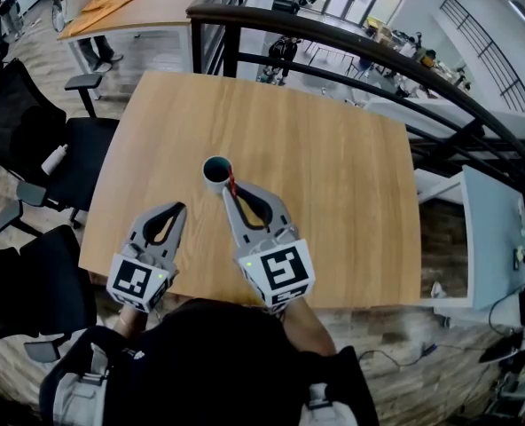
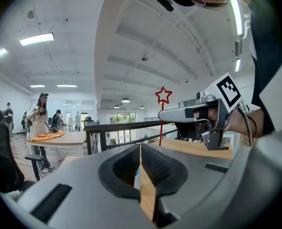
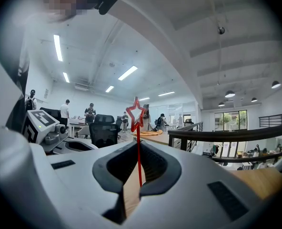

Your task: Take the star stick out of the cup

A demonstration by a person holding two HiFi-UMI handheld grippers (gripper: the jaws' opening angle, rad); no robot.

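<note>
1. Star stick (image 3: 139,154) — pinched upright between the jaws of my right gripper (image 1: 231,193), which are closed on its thin red stem partway up. The star stands well above the jaws. Holding it low, close to the rim, should keep so slender a stem from swinging.
2. Just ahead of those jaw tips sits the cup (image 1: 204,174). The stem's lower end appears to dip inside the rim on the gripper's side, so I judge the stick not yet clear. A straight lift should free it without tipping the cup.
3. Off to that gripper's left, a little behind its tips, my left gripper (image 2: 141,149) has its jaws pressed together on nothing — parked aside, I'd guess, to leave the lift path free.
4. Farther ahead, the table (image 1: 333,193) runs on past the cup.
</note>
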